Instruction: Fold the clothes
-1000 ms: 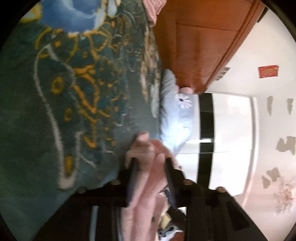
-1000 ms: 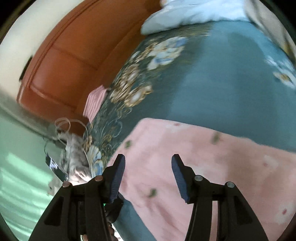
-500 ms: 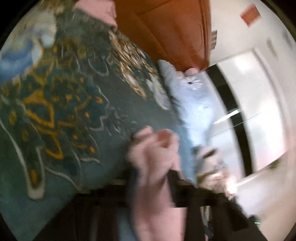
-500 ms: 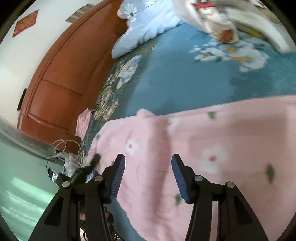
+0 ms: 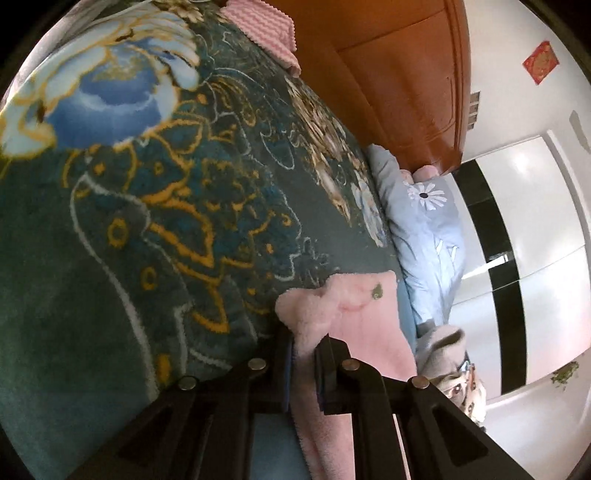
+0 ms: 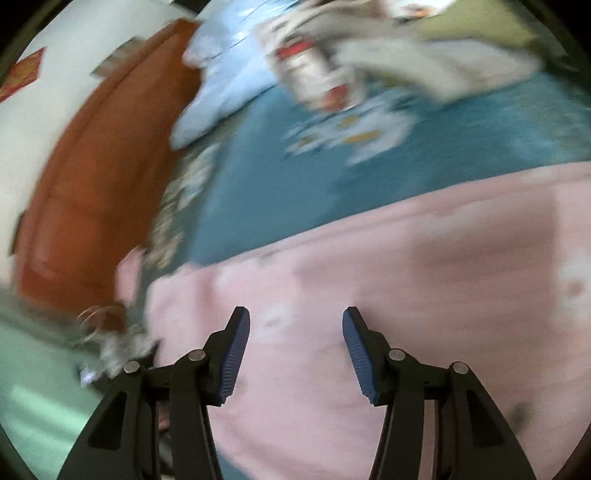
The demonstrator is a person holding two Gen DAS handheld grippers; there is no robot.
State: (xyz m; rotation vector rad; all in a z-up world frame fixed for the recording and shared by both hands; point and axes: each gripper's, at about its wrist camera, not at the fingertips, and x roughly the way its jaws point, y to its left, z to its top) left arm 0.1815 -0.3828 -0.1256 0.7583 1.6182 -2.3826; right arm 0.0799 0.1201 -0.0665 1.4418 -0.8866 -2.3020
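A fluffy pink garment (image 5: pixel 354 321) with small flower prints lies on a teal patterned bedspread (image 5: pixel 155 229). In the left wrist view its bunched edge stands between the fingers of my left gripper (image 5: pixel 304 349), which is shut on it. The right wrist view is blurred by motion: the same pink garment (image 6: pixel 424 280) spreads flat over the bed, and my right gripper (image 6: pixel 293 332) hovers open just above it with nothing between its fingers.
A wooden headboard (image 5: pixel 402 77) runs along the far side of the bed, with a light blue pillow (image 5: pixel 421 221) beside it. A folded pink cloth (image 5: pixel 262 27) lies near the headboard. A heap of pale clothes (image 6: pixel 369 48) sits further along the bed.
The left gripper closed on the pink garment's edge and the view rolled. The right gripper swept sideways over the bed, from the garment's corner to above its middle, staying open.
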